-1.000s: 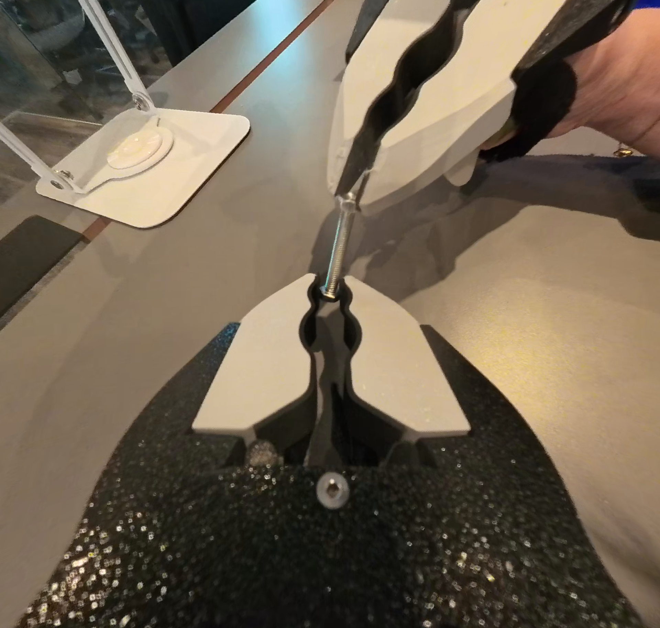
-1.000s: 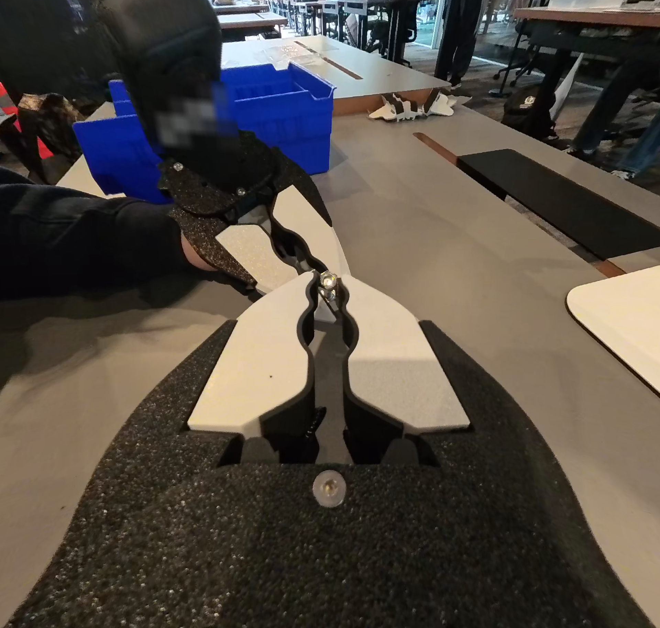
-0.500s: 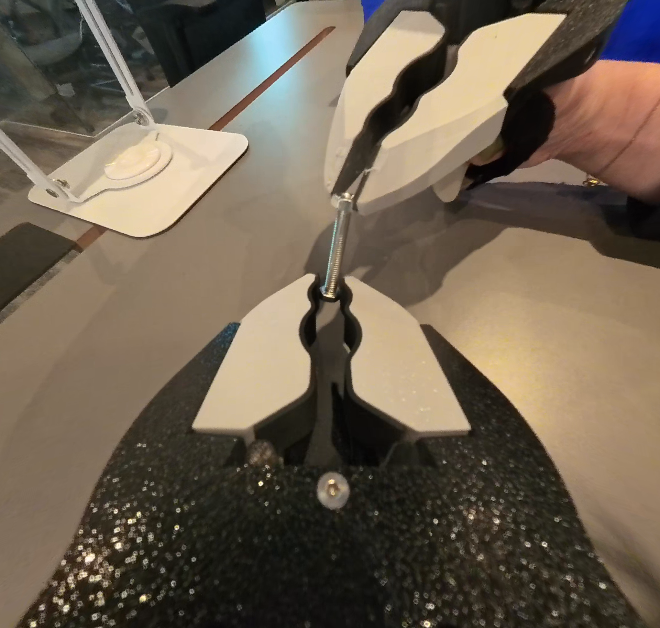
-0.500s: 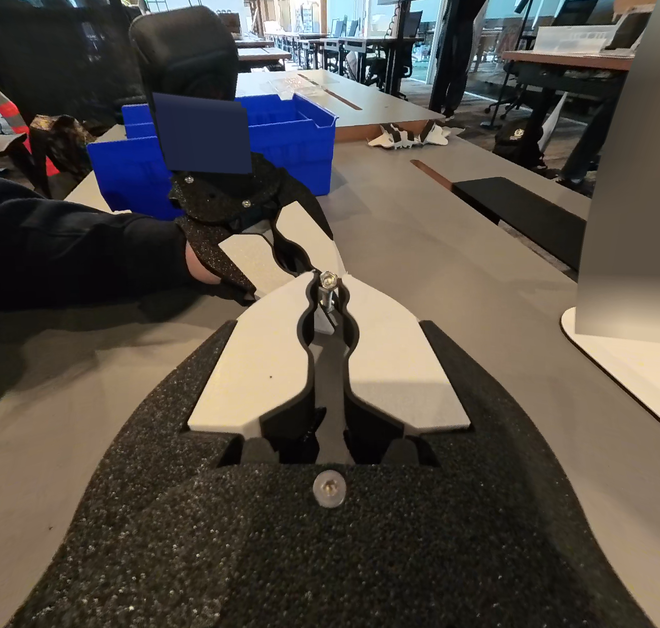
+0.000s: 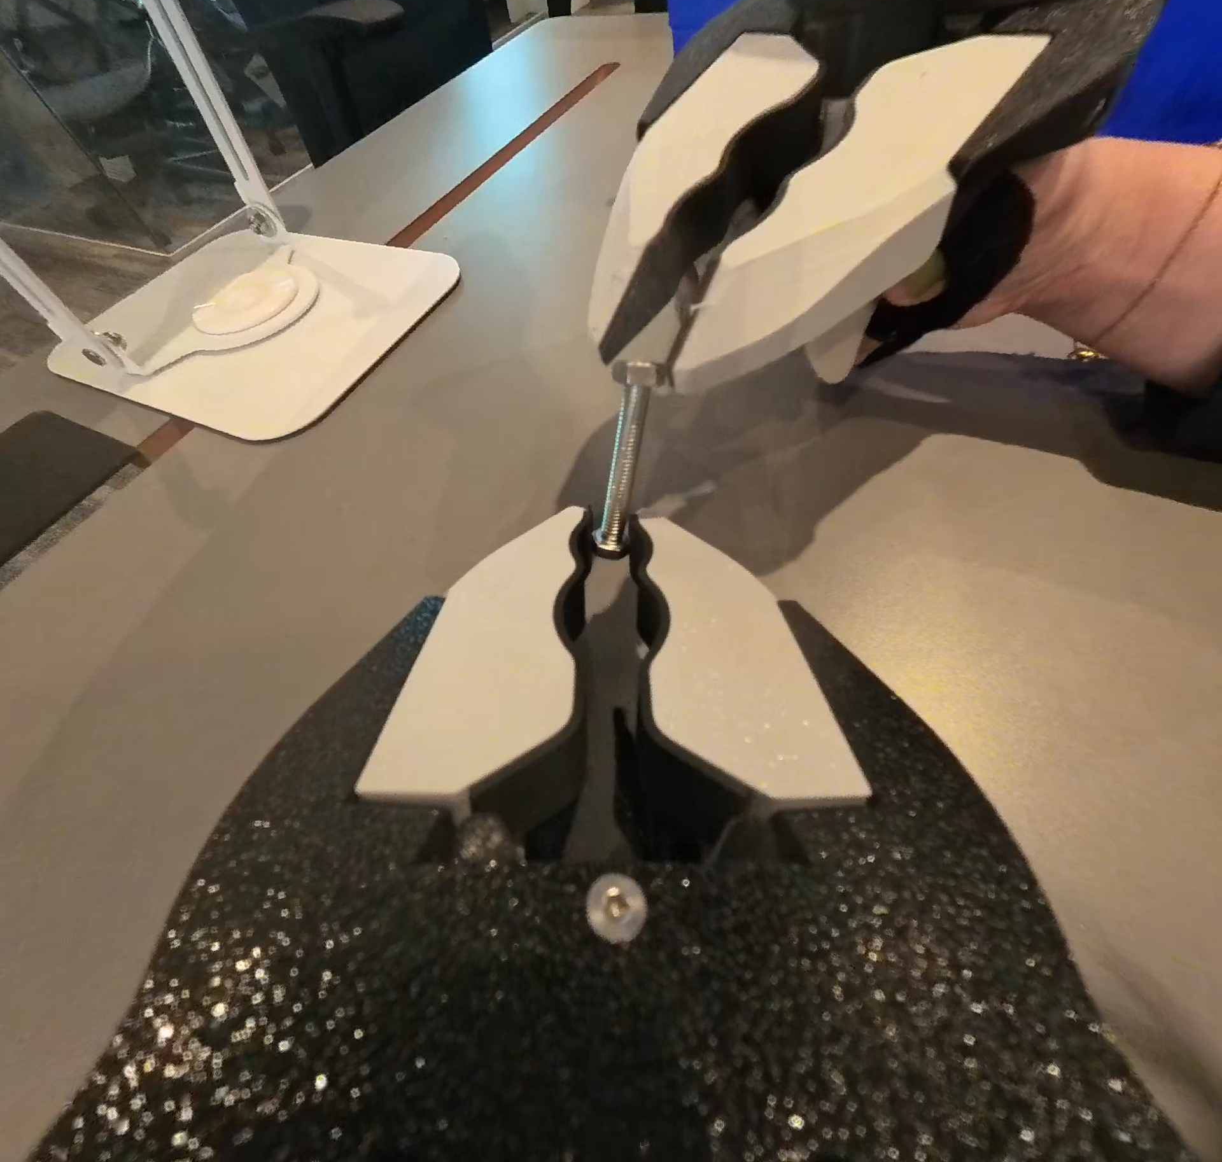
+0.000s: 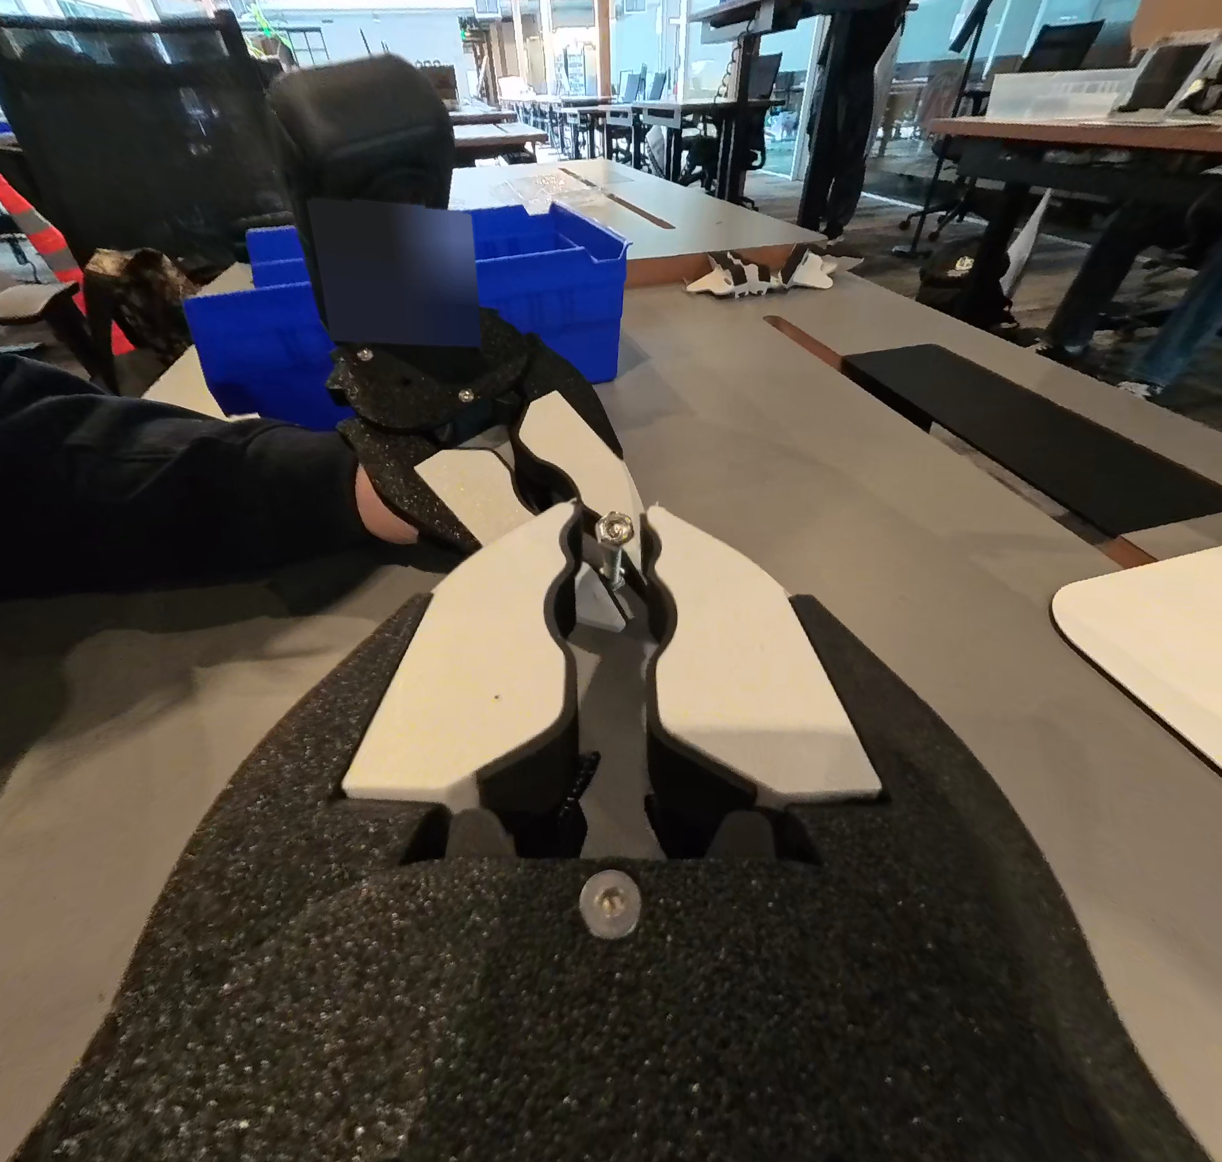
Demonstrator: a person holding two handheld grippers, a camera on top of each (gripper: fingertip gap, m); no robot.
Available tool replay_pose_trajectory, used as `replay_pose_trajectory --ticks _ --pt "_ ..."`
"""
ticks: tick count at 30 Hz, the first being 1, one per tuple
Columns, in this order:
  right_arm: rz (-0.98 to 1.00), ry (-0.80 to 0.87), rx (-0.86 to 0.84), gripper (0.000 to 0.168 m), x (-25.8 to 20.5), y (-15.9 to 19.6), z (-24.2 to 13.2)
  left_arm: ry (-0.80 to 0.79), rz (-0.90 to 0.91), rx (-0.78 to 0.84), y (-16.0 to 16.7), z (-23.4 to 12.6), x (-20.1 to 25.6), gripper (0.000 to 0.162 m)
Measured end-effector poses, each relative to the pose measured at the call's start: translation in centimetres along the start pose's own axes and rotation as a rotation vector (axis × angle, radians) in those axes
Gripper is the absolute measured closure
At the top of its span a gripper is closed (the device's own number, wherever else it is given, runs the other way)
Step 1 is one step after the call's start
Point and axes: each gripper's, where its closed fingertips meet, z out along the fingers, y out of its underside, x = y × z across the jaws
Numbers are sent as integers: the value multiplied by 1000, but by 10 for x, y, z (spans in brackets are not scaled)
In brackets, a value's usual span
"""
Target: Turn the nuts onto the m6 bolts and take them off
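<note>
Spanning both tongs' tips, bolt [image 5: 625, 452] above table [image 5: 264, 601]

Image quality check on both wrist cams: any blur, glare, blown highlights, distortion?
Left wrist view: bolt sharp, speckled glints on the gripper's black body, soft shadows on the table, edges bowed by the wide lens. Right wrist view: far windows blown out white, bolt head in focus, background desks curved.

An open-plan office, probably shared workspace: rows of desks [image 6: 569, 109] with office chairs [image 6: 1058, 52], glass partitions [image 5: 86, 105], a grey counter [image 6: 760, 442] carrying a blue bin [image 6: 555, 284].
</note>
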Motion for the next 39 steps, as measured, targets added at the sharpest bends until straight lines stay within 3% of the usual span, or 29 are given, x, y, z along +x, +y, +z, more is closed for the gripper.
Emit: replay_pose_trajectory --ticks 16,39 --pt "64 -58 206 143 -8 -32 -2 54 -168 229 -27 -17 -7 152" --pt "46 -45 183 143 -10 -29 7 53 -159 203 -24 -14 -6 152"
